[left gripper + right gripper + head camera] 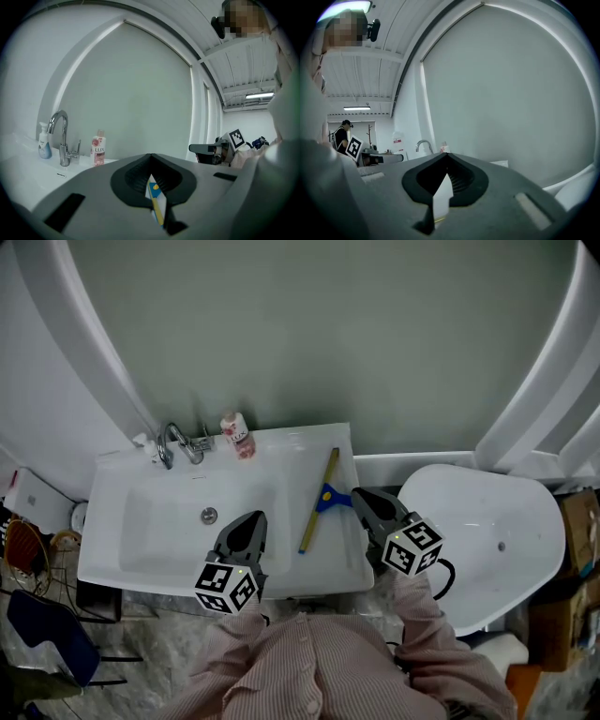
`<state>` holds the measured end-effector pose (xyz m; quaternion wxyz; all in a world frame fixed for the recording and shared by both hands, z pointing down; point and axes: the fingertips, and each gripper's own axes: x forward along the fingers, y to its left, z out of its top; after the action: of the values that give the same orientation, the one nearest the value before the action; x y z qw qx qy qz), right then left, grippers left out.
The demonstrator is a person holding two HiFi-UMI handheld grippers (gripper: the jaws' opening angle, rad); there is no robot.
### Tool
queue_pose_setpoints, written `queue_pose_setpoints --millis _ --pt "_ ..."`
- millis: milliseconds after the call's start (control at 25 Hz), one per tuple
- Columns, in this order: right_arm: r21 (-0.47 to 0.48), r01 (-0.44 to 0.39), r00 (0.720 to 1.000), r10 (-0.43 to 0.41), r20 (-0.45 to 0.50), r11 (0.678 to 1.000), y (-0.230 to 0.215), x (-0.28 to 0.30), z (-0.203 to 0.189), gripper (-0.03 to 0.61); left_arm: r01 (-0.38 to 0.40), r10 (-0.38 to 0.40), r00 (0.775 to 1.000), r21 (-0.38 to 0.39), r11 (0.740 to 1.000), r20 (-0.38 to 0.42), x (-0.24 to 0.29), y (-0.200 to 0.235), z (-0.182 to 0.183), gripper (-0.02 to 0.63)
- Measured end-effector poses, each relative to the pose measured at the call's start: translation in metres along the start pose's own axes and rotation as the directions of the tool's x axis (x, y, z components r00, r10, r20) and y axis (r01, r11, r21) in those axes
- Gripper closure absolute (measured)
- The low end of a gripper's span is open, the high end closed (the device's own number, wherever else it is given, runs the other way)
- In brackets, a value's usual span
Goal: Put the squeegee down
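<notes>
The squeegee (317,507), with a yellow handle and a blue head, lies flat on the white sink top (281,451), to the right of the basin. My left gripper (253,519) hovers over the basin's front right, jaws shut and empty. My right gripper (359,496) is just right of the squeegee's blue head, also shut with nothing in it. In the left gripper view the shut gripper (151,155) points level, and the squeegee (156,197) shows below through the gap. The right gripper view shows its gripper (447,154) closed on nothing.
A chrome faucet (173,442) and a pink LUX bottle (238,435) stand at the sink's back edge. A white bathtub (487,540) lies to the right. At lower left stand a dark chair (47,634) and some clutter. A person stands far off in the right gripper view.
</notes>
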<state>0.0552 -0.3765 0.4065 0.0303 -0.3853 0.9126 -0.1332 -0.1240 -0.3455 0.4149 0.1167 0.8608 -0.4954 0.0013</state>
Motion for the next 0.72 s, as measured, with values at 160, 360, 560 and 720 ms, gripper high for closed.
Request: queue_pose_setpoints --millis 160,360,560,720 --pt "-0.02 0.021 0.999 -0.02 0.044 1.0 0.0 -0.01 0.016 0.572 -0.029 0.029 0.999 0.015 0.999 0.038 -0.009 0.004 0.014 0.614" --pt "-0.02 0.043 0.995 -0.041 0.091 0.999 -0.003 -0.019 0.031 0.572 -0.068 0.066 0.995 0.033 0.997 0.071 -0.018 0.012 0.028 0.614" --pt "-0.018 0.052 0.991 -0.049 0.124 0.998 -0.006 -0.023 0.043 0.572 -0.097 0.093 0.991 0.038 0.995 0.093 -0.022 0.019 0.036 0.614" --pt "-0.015 0.069 0.989 -0.067 0.132 0.997 -0.008 -0.025 0.045 0.574 -0.114 0.11 0.989 0.037 0.993 0.101 -0.024 0.023 0.038 0.613"
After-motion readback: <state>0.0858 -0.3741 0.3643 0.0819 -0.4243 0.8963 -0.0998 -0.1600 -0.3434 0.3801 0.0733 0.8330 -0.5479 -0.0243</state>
